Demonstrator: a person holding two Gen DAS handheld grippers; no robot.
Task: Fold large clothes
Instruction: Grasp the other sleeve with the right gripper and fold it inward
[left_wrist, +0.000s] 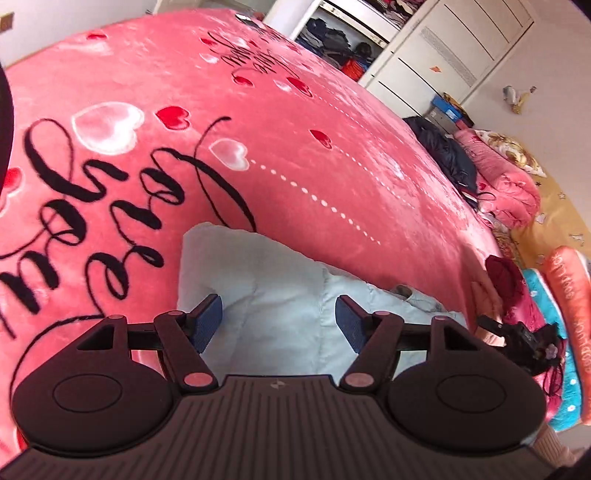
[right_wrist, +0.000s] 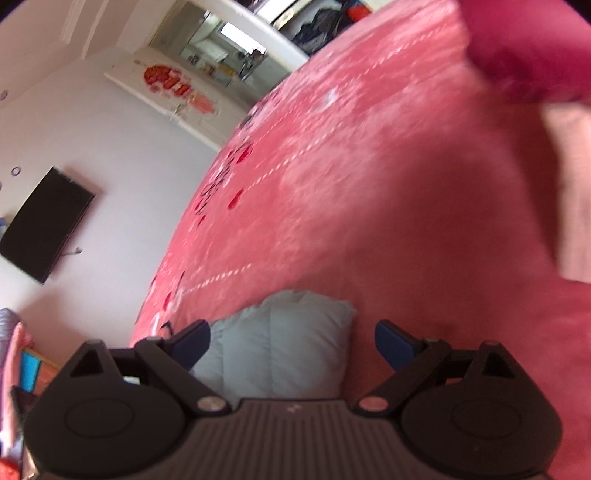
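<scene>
A pale blue quilted garment (left_wrist: 280, 295) lies on a pink blanket (left_wrist: 258, 140) with hearts and black script. My left gripper (left_wrist: 279, 325) is open just above the garment, its blue pads (left_wrist: 207, 325) spread over the padded fabric. In the right wrist view the same pale blue garment (right_wrist: 280, 347) shows as a folded, puffy end on the pink blanket (right_wrist: 369, 184). My right gripper (right_wrist: 291, 343) is open, its fingers straddling that end, holding nothing. The right gripper also shows at the right edge of the left wrist view (left_wrist: 517, 336).
A dark jacket (left_wrist: 443, 151) and pink bedding (left_wrist: 506, 184) lie at the bed's far edge. A white wardrobe (left_wrist: 424, 55) with open shelves stands behind. A wall television (right_wrist: 44, 225) hangs to the left. A dark red sleeve (right_wrist: 532, 48) fills the upper right, blurred.
</scene>
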